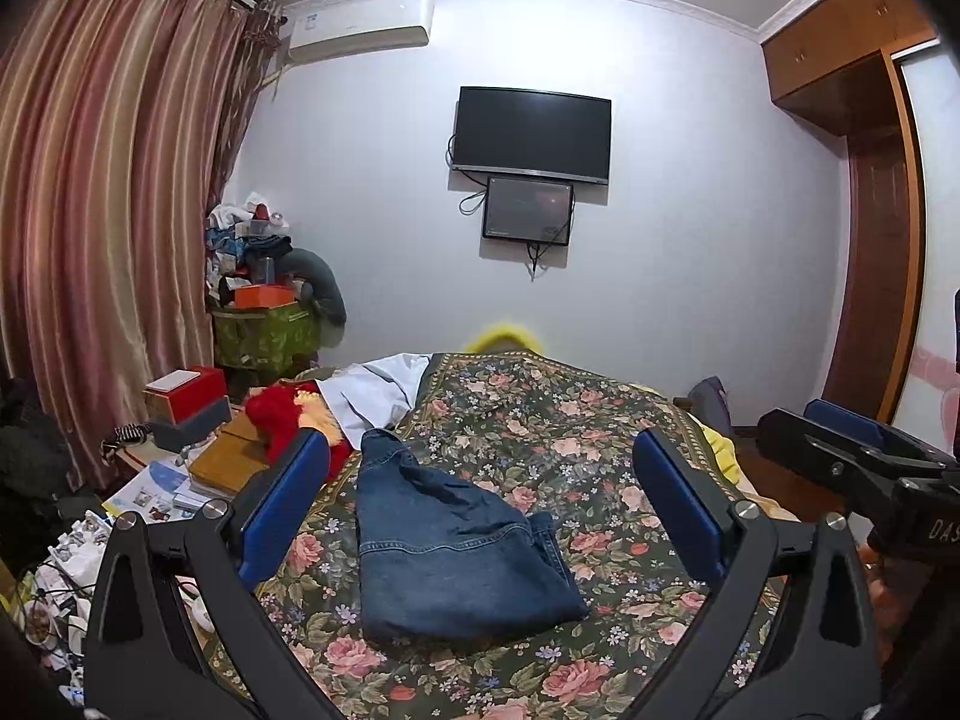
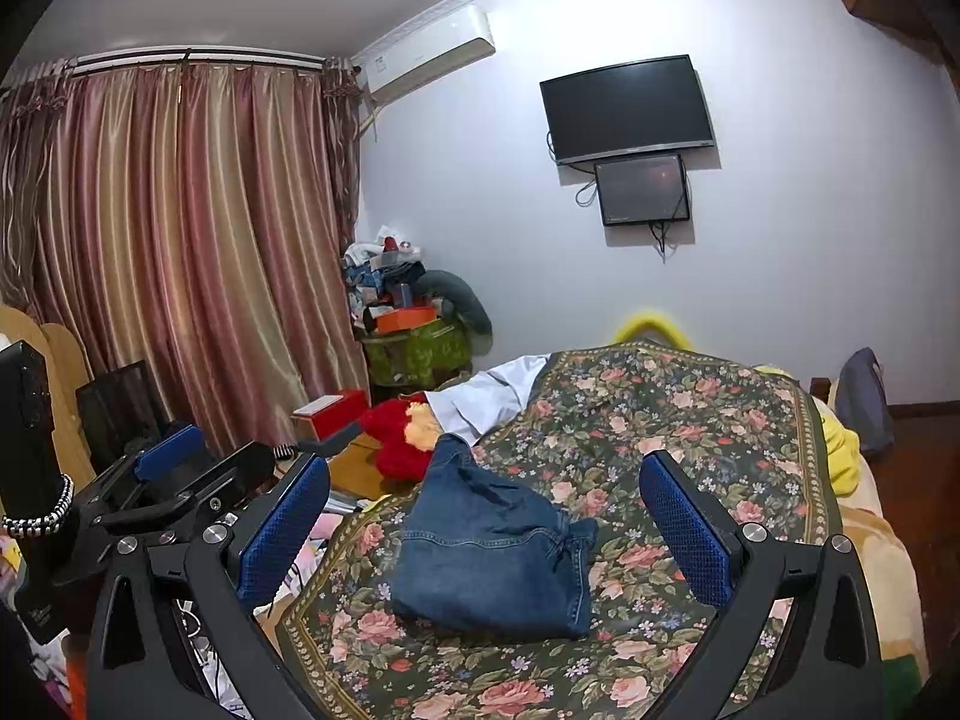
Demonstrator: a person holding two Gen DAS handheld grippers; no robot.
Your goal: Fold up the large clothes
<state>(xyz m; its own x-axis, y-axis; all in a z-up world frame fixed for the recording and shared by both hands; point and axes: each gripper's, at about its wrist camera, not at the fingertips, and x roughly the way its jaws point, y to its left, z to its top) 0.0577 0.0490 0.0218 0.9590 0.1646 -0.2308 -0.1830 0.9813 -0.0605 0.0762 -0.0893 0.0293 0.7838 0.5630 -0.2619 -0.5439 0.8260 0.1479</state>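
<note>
Two grippers, the left gripper (image 1: 480, 504) and right gripper (image 2: 483, 531), hover above the bed with jaws spread wide and nothing between them, apparently withdrawn to review the work. Folded jeans (image 1: 456, 546) lie compact on the floral bedspread (image 1: 600, 432), one narrow end trailing toward 11 o'clock (possibly needing a last tuck). Red plush toy (image 1: 282, 420) and white garment (image 1: 372, 390) sit at 10 o'clock.

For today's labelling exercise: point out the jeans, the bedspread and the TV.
jeans (image 1: 456, 564): left wrist view, middle of the folded denim.
bedspread (image 1: 600, 438): left wrist view, bare floral patch.
TV (image 2: 627, 108): right wrist view, screen centre.
</note>
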